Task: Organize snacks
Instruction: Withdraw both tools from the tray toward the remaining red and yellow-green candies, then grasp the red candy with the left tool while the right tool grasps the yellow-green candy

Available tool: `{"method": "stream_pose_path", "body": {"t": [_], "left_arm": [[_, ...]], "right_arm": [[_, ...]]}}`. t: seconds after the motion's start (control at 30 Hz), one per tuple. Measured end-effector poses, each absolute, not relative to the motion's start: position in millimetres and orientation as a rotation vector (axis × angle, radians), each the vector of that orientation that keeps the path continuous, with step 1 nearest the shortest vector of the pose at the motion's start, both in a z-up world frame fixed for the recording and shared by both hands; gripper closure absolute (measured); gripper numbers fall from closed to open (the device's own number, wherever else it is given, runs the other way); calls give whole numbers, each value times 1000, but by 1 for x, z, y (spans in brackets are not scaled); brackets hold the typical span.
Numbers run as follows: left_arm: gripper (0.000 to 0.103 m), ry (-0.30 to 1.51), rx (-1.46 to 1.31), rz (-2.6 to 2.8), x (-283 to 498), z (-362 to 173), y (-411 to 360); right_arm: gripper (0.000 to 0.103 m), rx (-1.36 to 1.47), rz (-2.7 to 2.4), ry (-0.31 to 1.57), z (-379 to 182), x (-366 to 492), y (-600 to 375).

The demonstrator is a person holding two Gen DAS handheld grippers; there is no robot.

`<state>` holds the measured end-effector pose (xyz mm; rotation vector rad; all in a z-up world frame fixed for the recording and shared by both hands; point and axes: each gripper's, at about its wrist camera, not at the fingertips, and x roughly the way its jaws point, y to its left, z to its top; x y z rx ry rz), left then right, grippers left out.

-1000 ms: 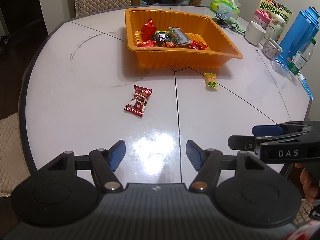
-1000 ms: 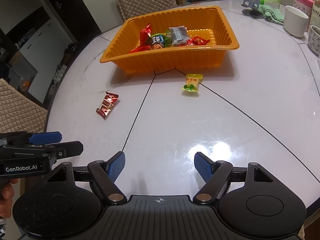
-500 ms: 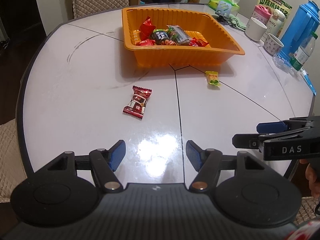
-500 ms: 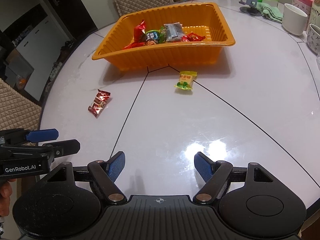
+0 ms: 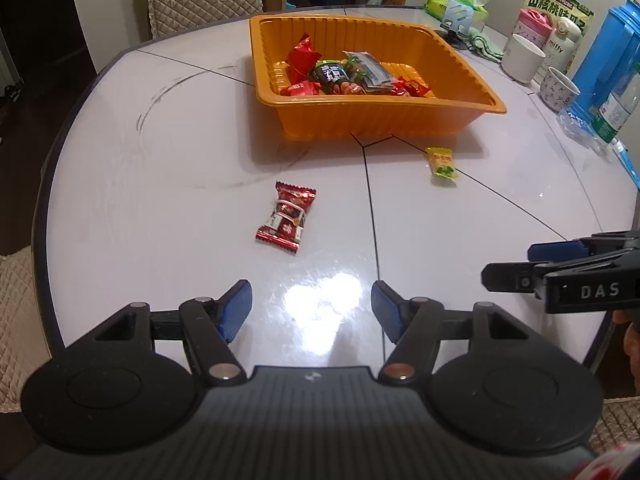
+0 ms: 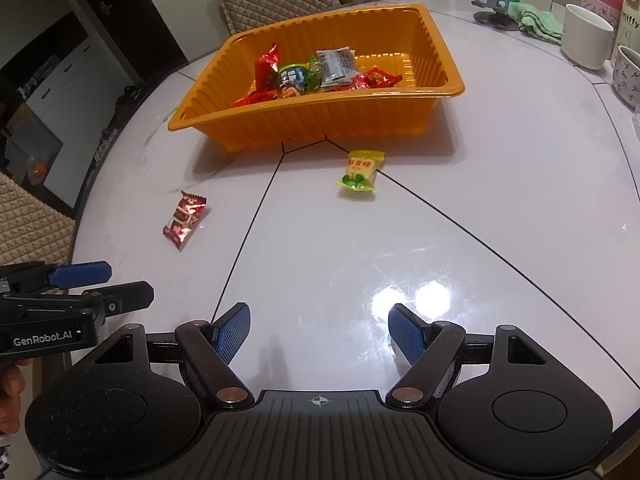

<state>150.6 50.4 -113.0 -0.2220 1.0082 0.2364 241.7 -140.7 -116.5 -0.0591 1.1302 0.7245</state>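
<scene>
Each gripper has a black, ribbed plastic body with two round discs at the lower corners of the frame, black linkage arms with brass-coloured pivot pins, and blue textured pads on the fingers. The left gripper [image 5: 311,306] bears white "GenRobot.AI" lettering on its side, seen at lower left of the right wrist view. The right gripper [image 6: 319,330] reads "DAS" in white.
</scene>
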Motion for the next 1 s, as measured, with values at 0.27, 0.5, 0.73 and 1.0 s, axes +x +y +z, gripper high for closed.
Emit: {"method": "stream_pose_path", "body": {"t": [0.27,0.5,0.73,1.0], "left_arm": [[41,1003,-207,240,166,-118,58],[41,951,-194,213,178,-122,62],[41,943,-145,224,194,-135,66],[53,988,-107,213,211,-149,71]], "right_arm": [[27,-42,696,1129,-118,256,-145],[27,-20,661,1126,-119,270,-150],[27,-2,639,1131,-122,282,-152],[27,12,617,1135,-125,291,-154]]}}
